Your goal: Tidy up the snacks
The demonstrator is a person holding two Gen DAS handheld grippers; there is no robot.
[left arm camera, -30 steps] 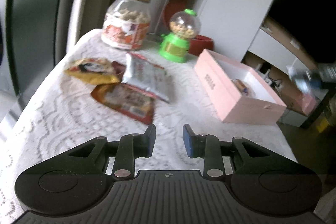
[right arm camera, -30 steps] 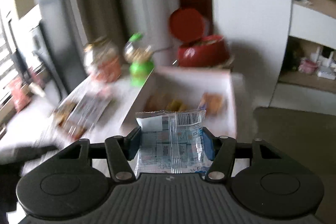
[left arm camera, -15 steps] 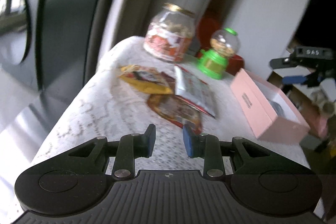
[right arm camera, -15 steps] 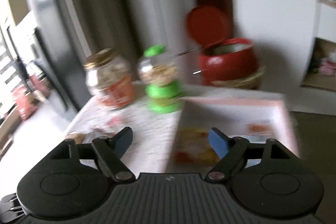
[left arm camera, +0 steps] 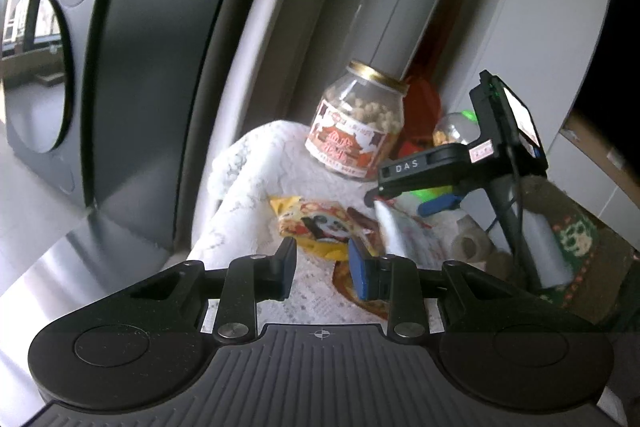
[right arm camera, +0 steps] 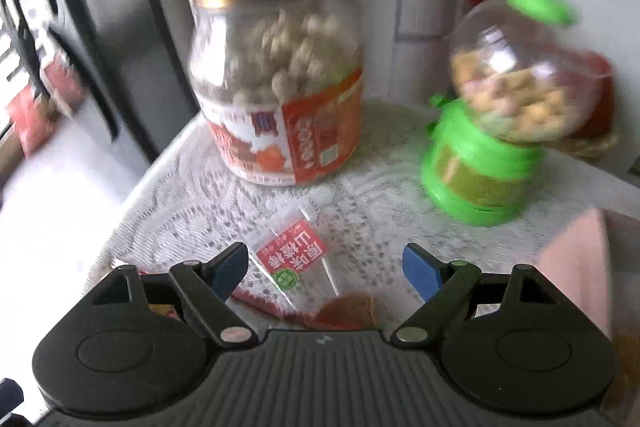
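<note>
Blue pads sit on the tips of the right gripper (right arm camera: pixel 324 267), and its two fingers are spread wide apart with nothing between them. It hangs just over a see-through packet with a red label (right arm camera: pixel 291 259) that lies flat on the white lace cloth (right arm camera: pixel 376 195). Part of that packet and other red wrappers go under the gripper's body, so their full shape is hidden. Past the packet stands a big jar with a gold lid (right arm camera: pixel 276 87), full of pale round snacks. To the right of the jar stands a green candy machine (right arm camera: pixel 500 115) with a clear ball on top. A corner of the pink box (right arm camera: pixel 580 259) shows at the right edge. The left gripper (left arm camera: pixel 322 263) has a smaller gap between its blue pads, and it holds nothing. Just past its tips lies a yellow snack bag (left arm camera: pixel 316 227) on the cloth, touching a silver bag (left arm camera: pixel 394 231) beside it. The right gripper is above the silver bag in this view.
</note>
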